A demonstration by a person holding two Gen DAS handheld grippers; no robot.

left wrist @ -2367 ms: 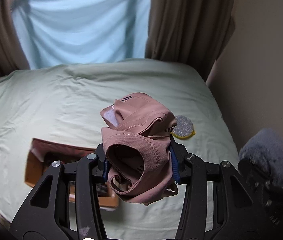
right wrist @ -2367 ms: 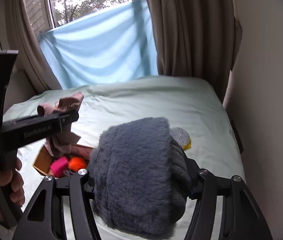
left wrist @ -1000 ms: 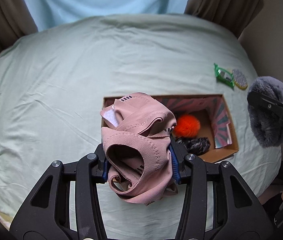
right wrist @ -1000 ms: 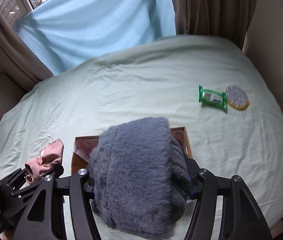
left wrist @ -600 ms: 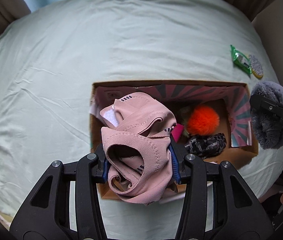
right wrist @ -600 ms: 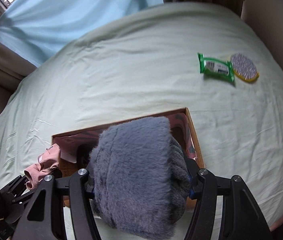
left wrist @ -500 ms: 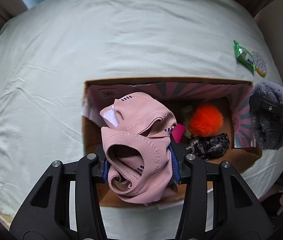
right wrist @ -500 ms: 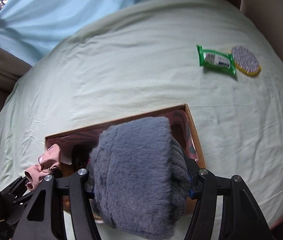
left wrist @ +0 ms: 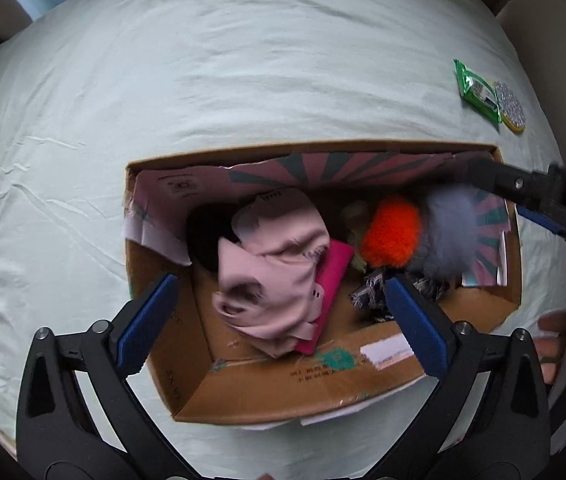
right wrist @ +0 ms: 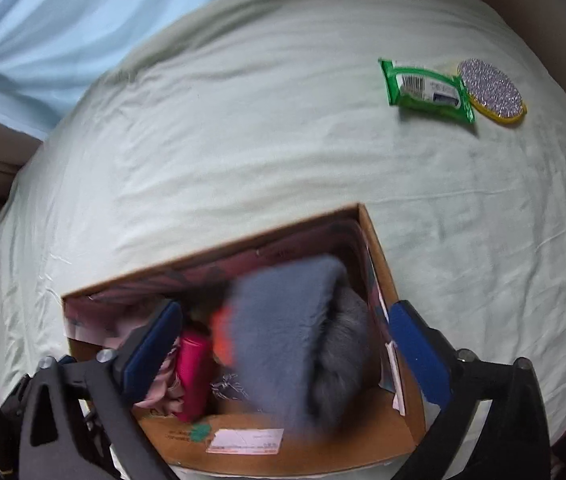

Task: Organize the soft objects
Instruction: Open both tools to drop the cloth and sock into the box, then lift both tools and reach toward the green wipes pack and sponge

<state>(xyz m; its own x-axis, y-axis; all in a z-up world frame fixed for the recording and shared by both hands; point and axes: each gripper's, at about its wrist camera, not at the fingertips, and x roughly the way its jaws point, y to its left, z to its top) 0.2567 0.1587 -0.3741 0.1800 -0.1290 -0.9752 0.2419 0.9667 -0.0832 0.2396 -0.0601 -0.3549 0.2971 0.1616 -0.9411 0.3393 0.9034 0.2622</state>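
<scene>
A cardboard box (left wrist: 267, 384) (right wrist: 315, 444) sits on the pale green bed. My left gripper (left wrist: 279, 304) hovers above it, its jaws opening wide, pads clear of everything. Below them the pink garment (left wrist: 275, 272) lies loose in the box, beside a magenta item (left wrist: 333, 276) and an orange pom-pom (left wrist: 393, 236). My right gripper (right wrist: 283, 340) is also opening over the box's right end. The grey furry item (right wrist: 295, 340) (left wrist: 449, 232) sits blurred between its spread pads, touching neither. The right gripper's arm (left wrist: 543, 196) shows at the right of the left wrist view.
A green packet (right wrist: 427, 90) (left wrist: 477, 90) and a glittery round pad with a yellow rim (right wrist: 491, 90) (left wrist: 510, 106) lie on the sheet at the far right. A dark patterned item (left wrist: 371, 294) is in the box. Curtains and a blue cloth (right wrist: 83, 20) back the bed. A hand (left wrist: 551, 344) shows at right.
Both grippers have sunk over the box and opened. The pink garment has left the left pads and dropped into the box. The grey furry item has left the right pads and is falling in.
</scene>
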